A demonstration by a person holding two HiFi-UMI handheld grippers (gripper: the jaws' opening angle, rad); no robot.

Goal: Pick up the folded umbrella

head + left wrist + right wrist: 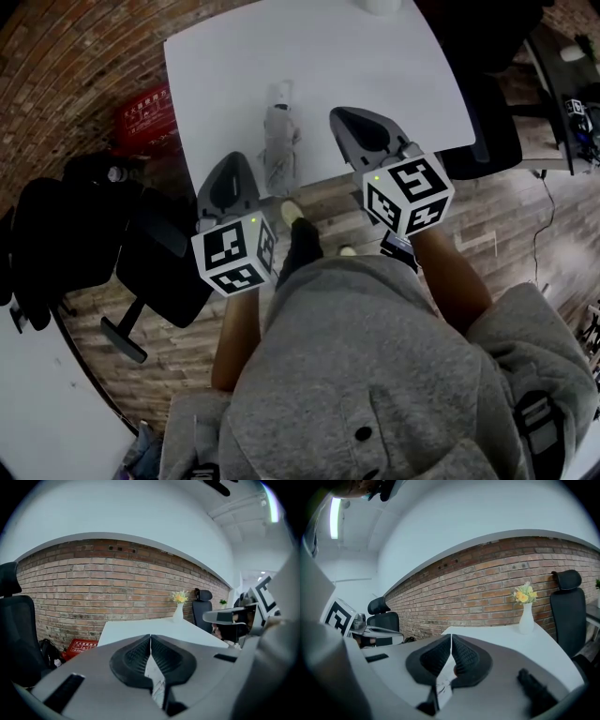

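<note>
The folded umbrella, grey and bundled, lies on the white table close to its near edge, its length running away from me. My left gripper hangs at the table's near edge, just left of the umbrella, with its jaws shut and nothing held. My right gripper is over the table, just right of the umbrella, also shut and empty. In the left gripper view the jaws meet at their tips; the right gripper view shows the same. Neither gripper touches the umbrella.
A white vase of yellow flowers stands at the table's far end. A red crate sits on the floor left of the table. Black office chairs stand at the left and right. A brick wall runs behind.
</note>
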